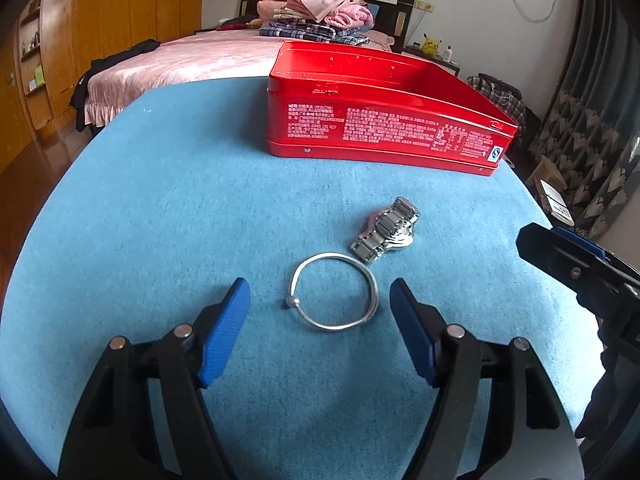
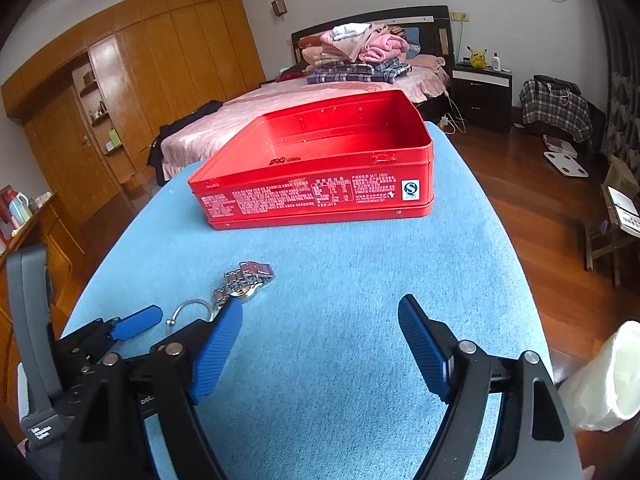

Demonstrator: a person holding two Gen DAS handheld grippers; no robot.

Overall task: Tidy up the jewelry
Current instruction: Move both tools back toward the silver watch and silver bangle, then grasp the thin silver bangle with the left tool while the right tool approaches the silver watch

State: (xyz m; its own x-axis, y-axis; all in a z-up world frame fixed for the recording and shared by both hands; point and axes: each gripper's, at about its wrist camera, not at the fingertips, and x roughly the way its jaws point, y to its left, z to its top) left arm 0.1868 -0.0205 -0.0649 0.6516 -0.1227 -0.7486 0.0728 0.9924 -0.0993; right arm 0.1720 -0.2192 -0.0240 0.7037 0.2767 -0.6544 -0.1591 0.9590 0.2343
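A silver bangle (image 1: 334, 292) lies flat on the blue table top (image 1: 168, 200), just ahead of my left gripper (image 1: 320, 296), whose blue pads stand open on either side of it. A steel watch (image 1: 386, 228) lies just beyond the bangle, touching it. An open red tin box (image 1: 384, 114) stands at the far side; a small dark-red item (image 2: 282, 160) lies inside. My right gripper (image 2: 320, 320) is open and empty, to the right of the watch (image 2: 246, 282) and the partly hidden bangle (image 2: 192, 310). The left gripper's blue pad (image 2: 136, 326) shows at the left.
The table's edges curve away on both sides, with wooden floor (image 2: 540, 200) to the right. A bed with folded clothes (image 1: 316, 12) stands behind the box. A white roll (image 2: 608, 376) sits at the right edge, off the table.
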